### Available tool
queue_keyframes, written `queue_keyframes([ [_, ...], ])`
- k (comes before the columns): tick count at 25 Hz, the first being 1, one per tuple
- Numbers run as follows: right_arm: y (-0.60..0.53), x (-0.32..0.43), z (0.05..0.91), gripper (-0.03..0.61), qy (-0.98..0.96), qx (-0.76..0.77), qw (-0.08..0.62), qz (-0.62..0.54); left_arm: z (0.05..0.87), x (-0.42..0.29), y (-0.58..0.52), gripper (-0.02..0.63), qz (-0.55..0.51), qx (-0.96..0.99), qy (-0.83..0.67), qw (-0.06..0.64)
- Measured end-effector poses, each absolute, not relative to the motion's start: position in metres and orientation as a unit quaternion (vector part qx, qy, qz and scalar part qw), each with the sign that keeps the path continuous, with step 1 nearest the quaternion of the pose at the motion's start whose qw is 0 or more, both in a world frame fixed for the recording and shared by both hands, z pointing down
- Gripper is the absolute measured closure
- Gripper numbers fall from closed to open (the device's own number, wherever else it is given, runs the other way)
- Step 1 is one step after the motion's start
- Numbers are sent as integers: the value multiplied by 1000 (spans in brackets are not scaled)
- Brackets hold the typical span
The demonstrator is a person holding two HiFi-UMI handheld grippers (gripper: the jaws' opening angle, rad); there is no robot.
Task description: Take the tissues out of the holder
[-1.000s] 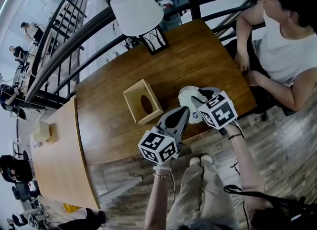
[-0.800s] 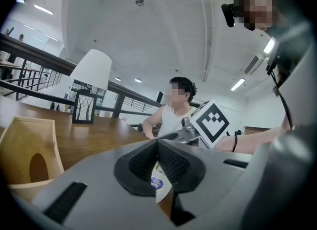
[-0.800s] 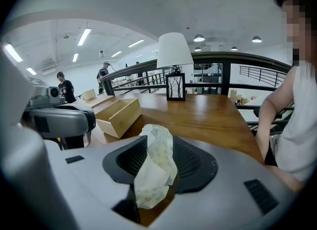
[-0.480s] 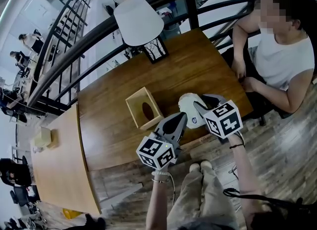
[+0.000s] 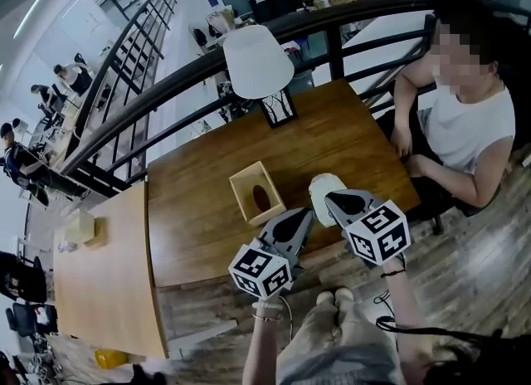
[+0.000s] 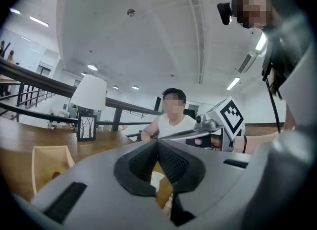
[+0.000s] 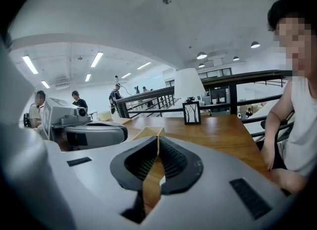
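Note:
The square wooden tissue holder (image 5: pixel 257 193) stands on the brown table, its oval slot facing up. A white tissue pack (image 5: pixel 323 190) lies on the table just right of it, outside the holder. My right gripper (image 5: pixel 332 198) sits at the pack's near side; its jaws are closing, the tips meet, and nothing is between them (image 7: pixel 158 138). My left gripper (image 5: pixel 304 215) hovers near the holder's near right corner, its jaws shut and empty (image 6: pixel 157 143). The left gripper view shows the holder (image 6: pixel 48 162) low at the left. In the right gripper view the holder (image 7: pixel 147 133) stands straight ahead.
A white-shaded lamp (image 5: pixel 259 62) and a small picture frame (image 5: pixel 279 108) stand at the table's far side. A person in a white top (image 5: pixel 460 130) sits at the right end, hands at the table edge. A paler table (image 5: pixel 95 280) adjoins on the left, and a black railing runs behind.
The right gripper has drawn back off the tissue pack, which now lies bare on the table. Both grippers sit slightly nearer the table's front edge.

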State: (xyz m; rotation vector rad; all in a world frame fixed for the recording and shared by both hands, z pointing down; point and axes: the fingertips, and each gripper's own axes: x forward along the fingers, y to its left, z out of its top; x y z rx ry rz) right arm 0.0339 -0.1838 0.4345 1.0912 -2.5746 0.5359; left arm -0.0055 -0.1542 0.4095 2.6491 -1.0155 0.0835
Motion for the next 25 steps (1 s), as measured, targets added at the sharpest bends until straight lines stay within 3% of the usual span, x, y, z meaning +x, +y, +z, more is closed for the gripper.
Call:
queue_keyframes([
  [25, -147, 5, 347, 566, -925, 355, 69, 117, 345, -20, -129, 606, 3, 933, -351, 73],
])
